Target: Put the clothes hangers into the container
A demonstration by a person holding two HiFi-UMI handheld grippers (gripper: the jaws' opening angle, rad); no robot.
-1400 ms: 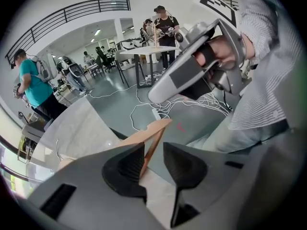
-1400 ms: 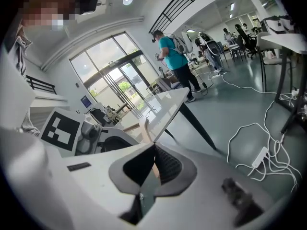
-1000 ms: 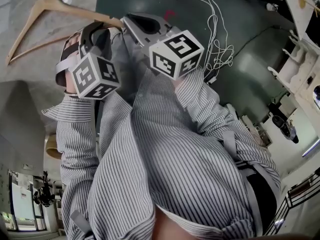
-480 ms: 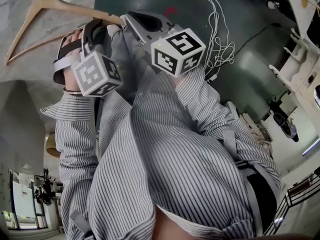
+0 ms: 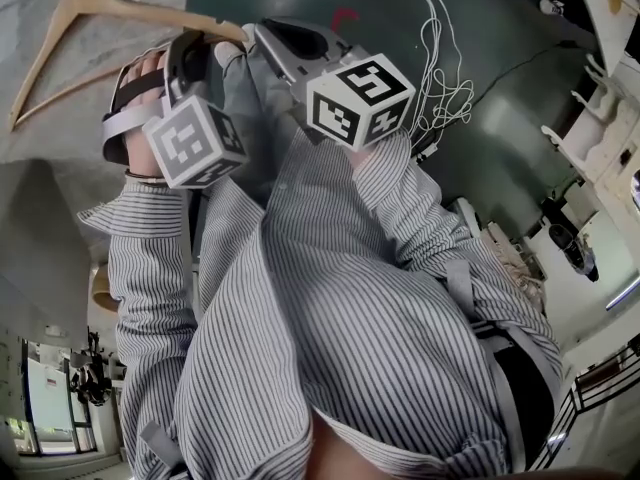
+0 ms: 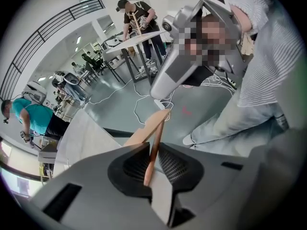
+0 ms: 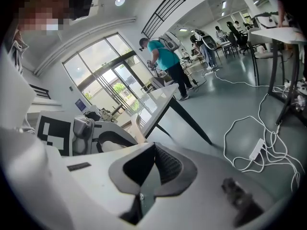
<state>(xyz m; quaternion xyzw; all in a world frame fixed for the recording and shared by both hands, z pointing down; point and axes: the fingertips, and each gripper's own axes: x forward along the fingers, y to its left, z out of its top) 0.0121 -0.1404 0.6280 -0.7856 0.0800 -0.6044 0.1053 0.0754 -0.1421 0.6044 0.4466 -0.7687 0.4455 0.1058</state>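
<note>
A light wooden clothes hanger lies at the upper left over a pale grey surface, its right end reaching my left gripper. In the left gripper view one arm of the hanger runs up from between the ribbed pads of the left gripper. The jaws have just been closing and both pads now press on the wood. My right gripper sits just right of the left one. Its pads meet in the right gripper view, so the right gripper is shut with nothing in it.
White cables with a power strip sprawl over the dark green floor beyond the grippers. White furniture stands at the right edge. A person's striped shirt fills the lower middle. Desks and other people show far off in both gripper views.
The left gripper has rolled slightly at the hanger's end, and the hanger has edged a little up the picture. The right gripper has barely shifted.
</note>
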